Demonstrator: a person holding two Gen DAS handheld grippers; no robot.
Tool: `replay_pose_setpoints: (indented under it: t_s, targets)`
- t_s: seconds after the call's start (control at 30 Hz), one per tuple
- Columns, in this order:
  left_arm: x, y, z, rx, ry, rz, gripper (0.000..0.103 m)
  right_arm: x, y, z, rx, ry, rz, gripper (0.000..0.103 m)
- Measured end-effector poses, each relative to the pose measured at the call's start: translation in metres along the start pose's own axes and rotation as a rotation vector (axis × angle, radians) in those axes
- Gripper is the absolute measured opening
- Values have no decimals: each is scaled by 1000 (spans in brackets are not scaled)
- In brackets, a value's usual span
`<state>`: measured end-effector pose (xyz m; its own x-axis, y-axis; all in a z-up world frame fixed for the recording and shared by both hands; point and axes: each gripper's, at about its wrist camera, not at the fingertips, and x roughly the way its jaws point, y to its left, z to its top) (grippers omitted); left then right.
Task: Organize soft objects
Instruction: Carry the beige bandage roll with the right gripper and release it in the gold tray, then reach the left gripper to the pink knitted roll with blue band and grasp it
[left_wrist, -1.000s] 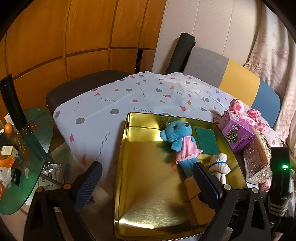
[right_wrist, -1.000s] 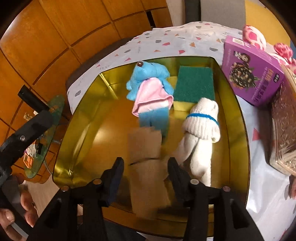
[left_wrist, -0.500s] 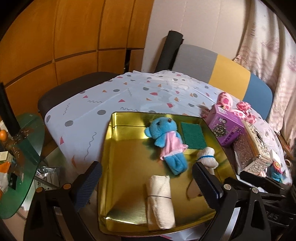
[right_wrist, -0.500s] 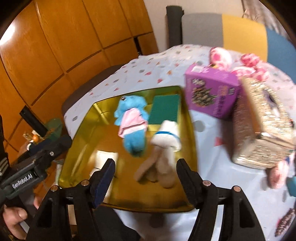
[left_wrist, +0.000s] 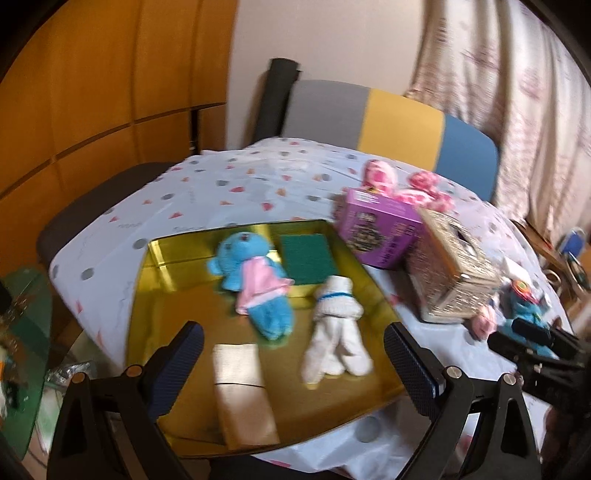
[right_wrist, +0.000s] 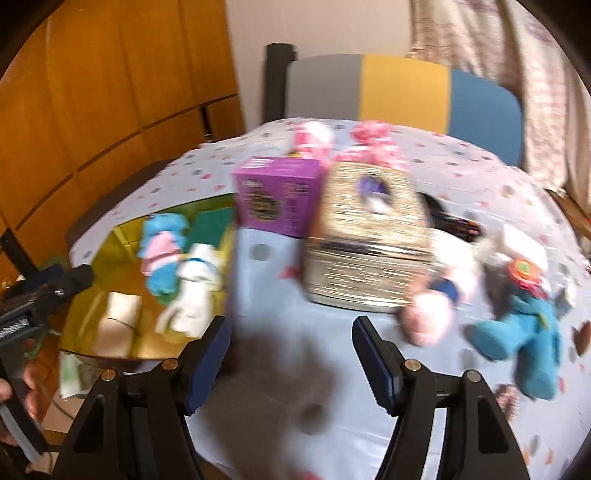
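Note:
A gold tray (left_wrist: 166, 254) on the patterned tablecloth holds a blue bear in a pink dress (left_wrist: 255, 280), a green sponge (left_wrist: 306, 258), white socks (left_wrist: 336, 332) and a folded beige cloth (left_wrist: 240, 391). My left gripper (left_wrist: 291, 365) hovers open over the tray's near edge, nothing between its fingers. My right gripper (right_wrist: 291, 358) is open and empty above bare tablecloth, right of the tray (right_wrist: 81, 295). To its right lie a small pink plush (right_wrist: 428, 317) and a teal plush (right_wrist: 524, 328). The view is blurred.
A purple box (right_wrist: 277, 195) and a glittery gold box (right_wrist: 369, 240) stand right of the tray. Pink plush toys (left_wrist: 402, 184) lie behind them. A multicoloured chair back (left_wrist: 391, 122) rises beyond the table. A green glass side table (left_wrist: 22, 325) stands at the left.
The right gripper let go of the beige cloth in the tray, opened wider and swung right over the tablecloth. The left gripper drew back and to the right, showing more of the table.

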<state>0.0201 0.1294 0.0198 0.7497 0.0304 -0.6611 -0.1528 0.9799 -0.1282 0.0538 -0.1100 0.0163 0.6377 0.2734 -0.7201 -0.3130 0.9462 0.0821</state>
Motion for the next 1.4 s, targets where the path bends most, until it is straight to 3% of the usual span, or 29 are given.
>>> replay_pose_setpoints:
  t_s: [0.37, 0.5, 0.6, 0.77, 0.87, 0.97, 1.03, 1.1, 1.27, 1.4]
  targets:
    - [11, -59, -5, 130, 67, -143, 98, -46, -160, -25, 214, -5, -311, 70]
    - [16, -87, -10, 217, 100, -207, 98, -59, -220, -35, 292, -14, -452, 70]
    - [19, -115, -13, 308, 117, -264, 97, -63, -255, -47, 372, -34, -503, 70]
    - [21, -172, -18, 463, 131, -386, 94, -64, -294, -69, 530, -41, -486, 70]
    - [24, -211, -21, 565, 129, -465, 94, -67, -301, -69, 553, -65, -462, 70]
    - [38, -252, -22, 621, 184, -547, 89, -69, -300, -70, 562, -69, -442, 70]
    - [50, -273, -20, 637, 221, -571, 79, -73, -300, -70, 567, -81, -437, 70]
    - [62, -297, -18, 661, 268, -603, 77, -75, -299, -72, 580, -85, -444, 70]
    - [86, -352, -17, 759, 286, -586, 66, -81, -309, -75, 649, -106, -402, 70]
    - [116, -385, -10, 791, 317, -469, 63, -84, -313, -77, 676, -116, -382, 70]
